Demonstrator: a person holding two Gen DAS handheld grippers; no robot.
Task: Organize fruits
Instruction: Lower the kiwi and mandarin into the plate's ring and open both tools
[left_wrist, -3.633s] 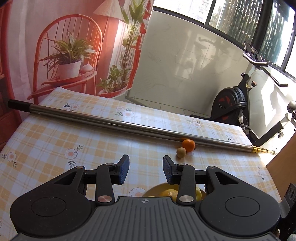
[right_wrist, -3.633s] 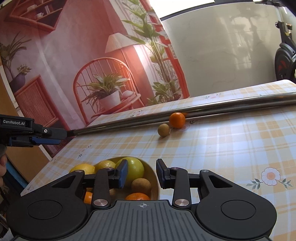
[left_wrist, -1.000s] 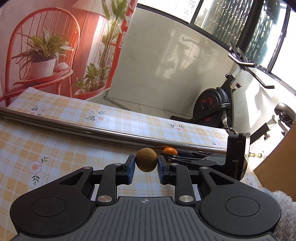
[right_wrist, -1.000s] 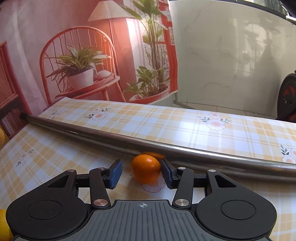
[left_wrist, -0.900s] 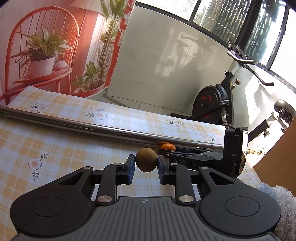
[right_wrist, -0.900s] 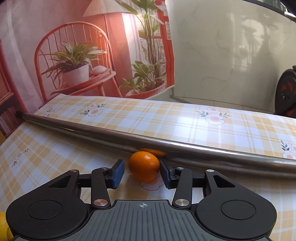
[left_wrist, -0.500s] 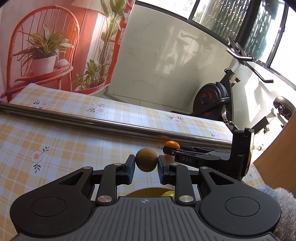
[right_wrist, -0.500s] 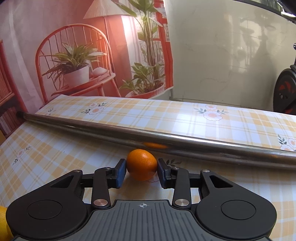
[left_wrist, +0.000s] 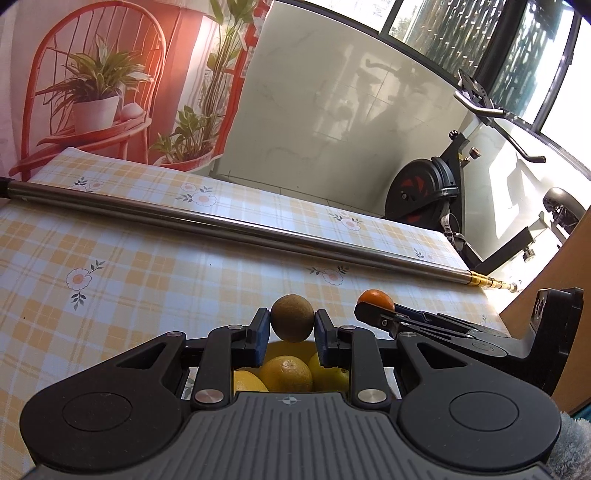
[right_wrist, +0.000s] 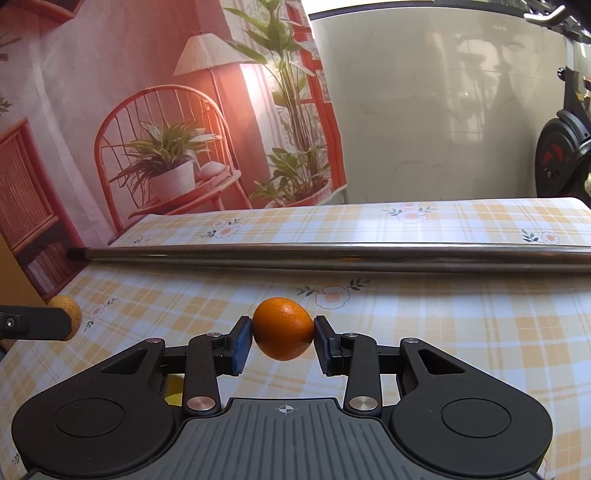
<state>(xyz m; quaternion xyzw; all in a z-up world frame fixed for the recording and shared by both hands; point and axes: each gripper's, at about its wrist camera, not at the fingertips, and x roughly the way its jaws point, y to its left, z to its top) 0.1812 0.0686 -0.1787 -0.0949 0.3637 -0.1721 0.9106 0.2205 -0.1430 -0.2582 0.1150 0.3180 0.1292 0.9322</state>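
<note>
My left gripper (left_wrist: 291, 326) is shut on a small round brown fruit (left_wrist: 291, 322) and holds it above a bowl of yellow fruits (left_wrist: 286, 373). My right gripper (right_wrist: 283, 339) is shut on a small orange (right_wrist: 283, 333), lifted off the table. In the left wrist view the right gripper (left_wrist: 373, 306) shows at the right with the orange (left_wrist: 376, 297) at its tip. In the right wrist view the brown fruit (right_wrist: 68, 314) and a left finger (right_wrist: 33, 325) show at the left edge. The bowl is mostly hidden behind both grippers.
A long steel pole (left_wrist: 236, 227) lies across the far part of the plaid tablecloth (left_wrist: 147, 280); it also shows in the right wrist view (right_wrist: 332, 254). An exercise bike (left_wrist: 428, 192) stands beyond the table's right end. A printed backdrop hangs behind.
Both grippers have drawn back from the pole with their fruits, lifted off the table. The left one now hangs over the fruit bowl, and the right one has swung towards it.
</note>
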